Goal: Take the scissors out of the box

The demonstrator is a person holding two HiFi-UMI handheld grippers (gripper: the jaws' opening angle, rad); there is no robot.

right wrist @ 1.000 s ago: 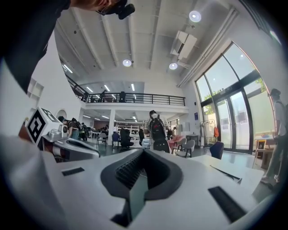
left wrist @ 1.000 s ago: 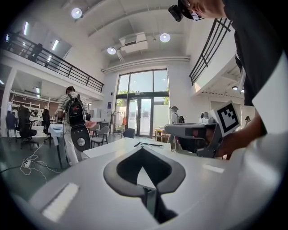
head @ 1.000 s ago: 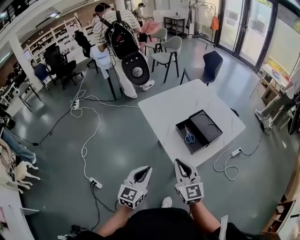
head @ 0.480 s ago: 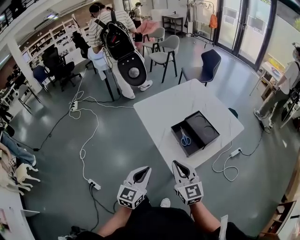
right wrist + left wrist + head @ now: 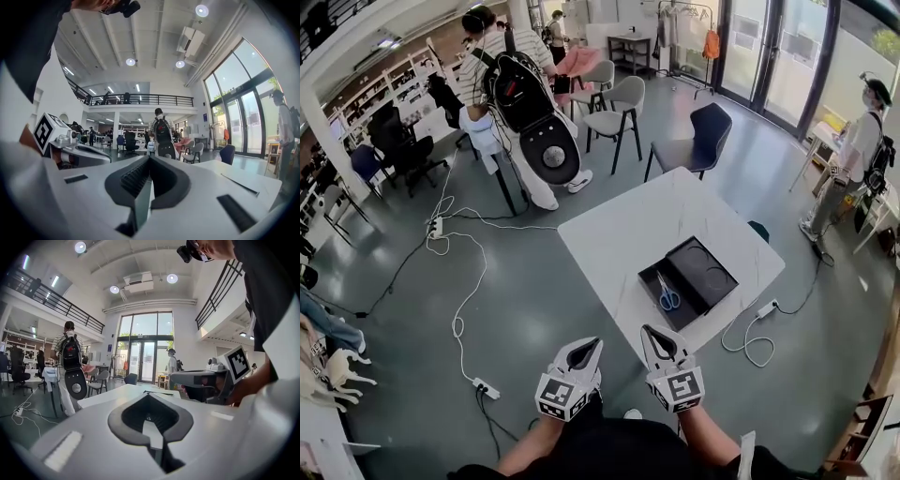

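The scissors (image 5: 668, 292) with blue handles lie in the open black box (image 5: 659, 272) on the white table (image 5: 623, 234). The box's black lid (image 5: 703, 272) sits beside it on the right. Both grippers hang in the air short of the table's near corner, well apart from the box. My left gripper (image 5: 592, 343) is shut with nothing in it, and its tips meet in the left gripper view (image 5: 149, 395). My right gripper (image 5: 649, 331) is shut and empty too, with its jaws closed in the right gripper view (image 5: 149, 157).
A person with a black backpack (image 5: 520, 89) stands beyond the table's far left, near grey chairs (image 5: 614, 103) and a dark chair (image 5: 698, 136). Cables (image 5: 455, 309) and a power strip (image 5: 485, 387) lie on the floor at left. Another cord (image 5: 755, 328) lies right of the table. Another person (image 5: 858, 141) stands far right.
Both shut grippers have been carried forward, and the table with the box now sits nearer and further left in the head view. A person has walked into view at the far right.
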